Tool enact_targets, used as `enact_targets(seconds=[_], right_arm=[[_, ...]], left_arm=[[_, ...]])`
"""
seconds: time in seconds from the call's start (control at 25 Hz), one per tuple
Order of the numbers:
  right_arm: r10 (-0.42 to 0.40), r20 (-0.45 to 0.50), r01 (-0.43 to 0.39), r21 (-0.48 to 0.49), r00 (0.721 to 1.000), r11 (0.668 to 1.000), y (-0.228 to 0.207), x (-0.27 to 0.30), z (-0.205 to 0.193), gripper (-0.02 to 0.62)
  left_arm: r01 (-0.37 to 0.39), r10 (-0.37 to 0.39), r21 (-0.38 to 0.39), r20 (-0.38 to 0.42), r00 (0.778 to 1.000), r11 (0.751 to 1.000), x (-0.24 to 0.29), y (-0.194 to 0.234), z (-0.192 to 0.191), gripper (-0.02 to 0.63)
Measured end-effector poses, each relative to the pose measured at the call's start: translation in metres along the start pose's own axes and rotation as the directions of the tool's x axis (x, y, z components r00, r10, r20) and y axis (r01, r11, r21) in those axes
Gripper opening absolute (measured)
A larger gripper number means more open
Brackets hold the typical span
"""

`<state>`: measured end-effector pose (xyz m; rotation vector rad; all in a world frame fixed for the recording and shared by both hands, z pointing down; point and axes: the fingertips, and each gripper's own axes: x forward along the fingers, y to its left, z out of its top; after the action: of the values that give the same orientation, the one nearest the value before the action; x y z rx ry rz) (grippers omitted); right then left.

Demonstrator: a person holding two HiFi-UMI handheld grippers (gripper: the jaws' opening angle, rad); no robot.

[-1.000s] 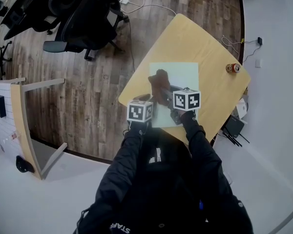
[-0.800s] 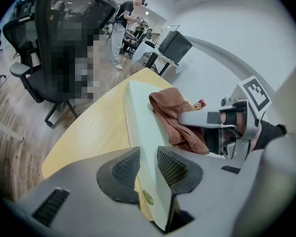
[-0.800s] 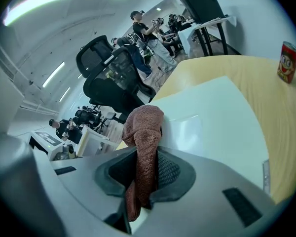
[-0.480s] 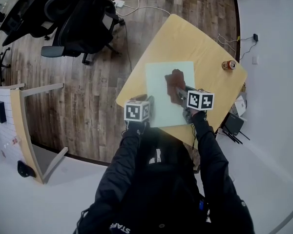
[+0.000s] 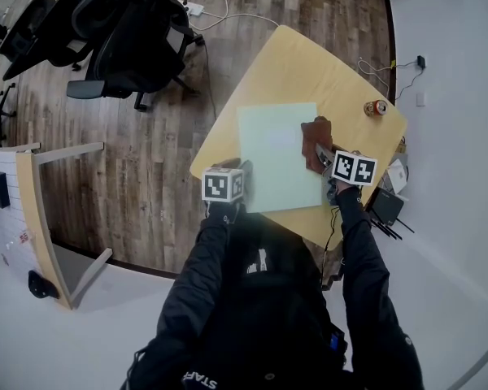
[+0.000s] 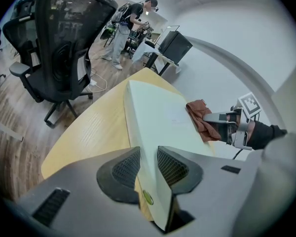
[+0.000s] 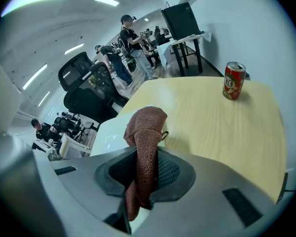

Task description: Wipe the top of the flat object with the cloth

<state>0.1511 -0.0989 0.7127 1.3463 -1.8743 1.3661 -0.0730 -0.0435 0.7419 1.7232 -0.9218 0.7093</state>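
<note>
On the table [image 5: 309,63], the board [image 5: 276,149] lies flat. The left tool [image 6: 149,164] clamps its near-left edge. The right tool [image 7: 144,174] grips the cloth [image 5: 315,140], which sits over the board's right edge.

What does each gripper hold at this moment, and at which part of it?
Right gripper: the brown cloth, pinched at its bunched near end. Left gripper: the pale flat board, clamped at its near left corner.

From my end the cloth [image 7: 144,127] looks like nubby woven terry, the flat board [image 5: 272,153] smooth and matt, the table [image 5: 309,71] satin wood laminate, the can [image 7: 234,81] glossy metal.
</note>
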Motion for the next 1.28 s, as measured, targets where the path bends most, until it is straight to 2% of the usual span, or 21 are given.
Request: enact_targets(seconds=[0.12, 0.32, 0.48, 0.6, 0.72, 0.88, 1.12, 1.28], right_arm=[[0.06, 0.038, -0.06, 0.007, 0.997, 0.998, 0.02, -0.013, 0.007, 0.092], [0.221, 0.076, -0.224, 0.038, 0.972, 0.974, 0.093, -0.02, 0.001, 0.092], [0.346, 0.033, -0.347, 0.048, 0.938, 0.937, 0.153, -0.005, -0.027, 0.092], [0.408, -0.017, -0.405, 0.09, 0.913, 0.91, 0.177, 0.014, -0.054, 0.092], [0.409, -0.065, -0.398, 0.135, 0.91, 0.907, 0.178, 0.031, -0.078, 0.092], [0.331, -0.098, -0.315, 0.144, 0.939, 0.938, 0.152, 0.044, -0.098, 0.091], [0.232, -0.106, -0.222, 0.098, 0.967, 0.97, 0.113, 0.034, -0.093, 0.092], [0.2, -0.09, -0.191, 0.096, 0.976, 0.977, 0.089, 0.023, -0.085, 0.092]], left_arm=[[0.009, -0.009, -0.002, -0.003, 1.0, 1.0, 0.0, 0.0, 0.0, 0.13], [0.021, -0.021, -0.005, -0.014, 1.0, 1.0, -0.001, 0.0, 0.0, 0.13], [0.036, -0.036, -0.008, -0.02, 0.999, 0.999, -0.001, 0.0, 0.0, 0.129], [0.055, -0.055, -0.011, -0.024, 0.998, 0.998, 0.0, 0.0, 0.0, 0.13], [0.062, -0.063, -0.013, -0.03, 0.998, 0.998, 0.001, 0.001, 0.001, 0.129], [0.066, -0.066, -0.009, -0.033, 0.997, 0.998, 0.002, 0.0, 0.0, 0.13], [0.057, -0.057, -0.006, -0.037, 0.998, 0.998, 0.0, 0.003, 0.0, 0.13], [0.056, -0.056, 0.0, -0.04, 0.998, 0.998, 0.001, 0.001, -0.001, 0.13]])
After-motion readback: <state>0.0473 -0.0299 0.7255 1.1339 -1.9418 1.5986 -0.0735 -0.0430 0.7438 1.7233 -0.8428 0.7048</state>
